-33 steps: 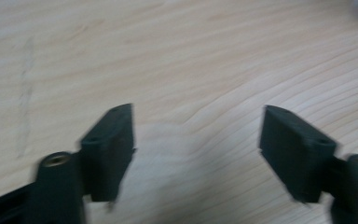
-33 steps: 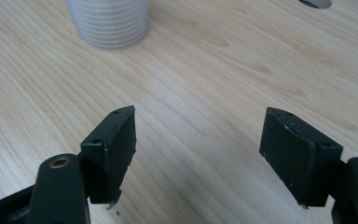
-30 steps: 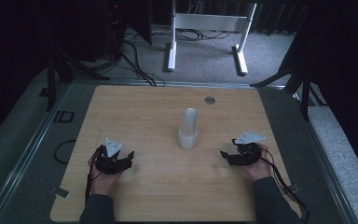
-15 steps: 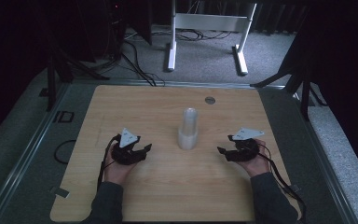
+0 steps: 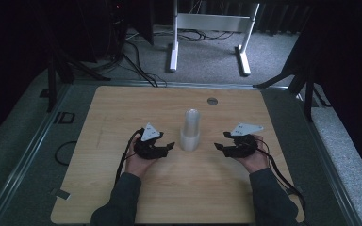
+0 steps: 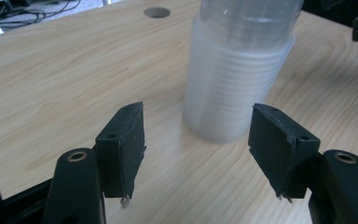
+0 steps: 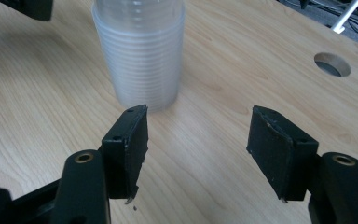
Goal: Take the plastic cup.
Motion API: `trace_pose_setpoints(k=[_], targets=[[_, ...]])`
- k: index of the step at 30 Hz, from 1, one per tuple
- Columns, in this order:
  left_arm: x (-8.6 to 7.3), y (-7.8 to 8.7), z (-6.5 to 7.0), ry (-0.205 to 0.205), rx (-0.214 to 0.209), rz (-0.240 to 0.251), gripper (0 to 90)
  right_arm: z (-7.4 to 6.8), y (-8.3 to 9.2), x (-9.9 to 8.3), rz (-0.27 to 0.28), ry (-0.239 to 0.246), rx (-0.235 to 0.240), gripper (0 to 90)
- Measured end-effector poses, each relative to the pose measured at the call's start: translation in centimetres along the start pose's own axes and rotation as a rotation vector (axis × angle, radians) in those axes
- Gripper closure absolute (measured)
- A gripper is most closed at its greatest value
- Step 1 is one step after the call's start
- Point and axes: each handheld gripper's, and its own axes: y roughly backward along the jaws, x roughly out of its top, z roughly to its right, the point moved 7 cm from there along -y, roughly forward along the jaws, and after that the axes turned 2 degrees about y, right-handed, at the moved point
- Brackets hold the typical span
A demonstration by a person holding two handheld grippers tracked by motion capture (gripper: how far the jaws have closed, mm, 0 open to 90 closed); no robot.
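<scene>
Your left gripper (image 5: 170,146) sits just left of the stack of cups (image 5: 190,131), jaws apart with nothing in them. The stack stands upright on the table (image 5: 122,108), between your two grippers. Your right gripper (image 5: 218,147) sits just right of the stack. Its jaws have just been closing a bit, yet they are apart and empty too. Watch out: the stack is tall and looks light. Bump it from one side and it may tip over — or squeeze too hard and the cups may squash.
</scene>
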Motion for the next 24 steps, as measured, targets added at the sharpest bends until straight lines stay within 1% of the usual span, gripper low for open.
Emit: trace_pose_setpoints(k=[2,3,6,8,9,12,14,15,16,24], targets=[[0.1,-0.2,0.1,0.002,-0.003,0.003,36.2,0.0,-0.1,0.2,0.002,0.002,0.003,37.5],[0.4,-0.6,0.2,0.002,-0.013,0.011,36.2,-0.1,-0.1,0.5,0.006,0.001,0.01,37.6],[0.5,-1.1,0.6,0.002,-0.027,0.01,34.5,-0.2,-0.2,1.3,0.019,0.006,0.021,37.5],[0.6,-1.3,0.7,-0.003,-0.028,0.009,33.2,-0.2,-0.3,1.5,0.022,0.007,0.021,37.5],[0.7,-1.6,1.0,-0.011,-0.036,0.011,33.2,-0.3,-0.3,1.8,0.025,0.009,0.025,37.5],[0.9,-2.1,1.3,-0.009,-0.04,0.014,31.4,-0.5,-0.4,2.7,0.036,0.011,0.035,37.6],[1.0,-2.2,1.4,-0.012,-0.039,0.012,30.8,-0.5,-0.4,3.0,0.044,0.012,0.043,37.6],[1.3,-2.5,1.5,-0.023,-0.031,0.032,30.8,-0.6,-0.4,3.2,0.045,0.012,0.049,37.6],[1.4,-2.6,1.6,-0.029,-0.026,0.038,29.5,-0.7,-0.4,3.6,0.049,0.014,0.057,37.5],[1.5,-3.4,1.8,-0.015,-0.029,0.044,26.9,-0.9,-0.4,5.2,0.076,0.005,0.084,37.3]])
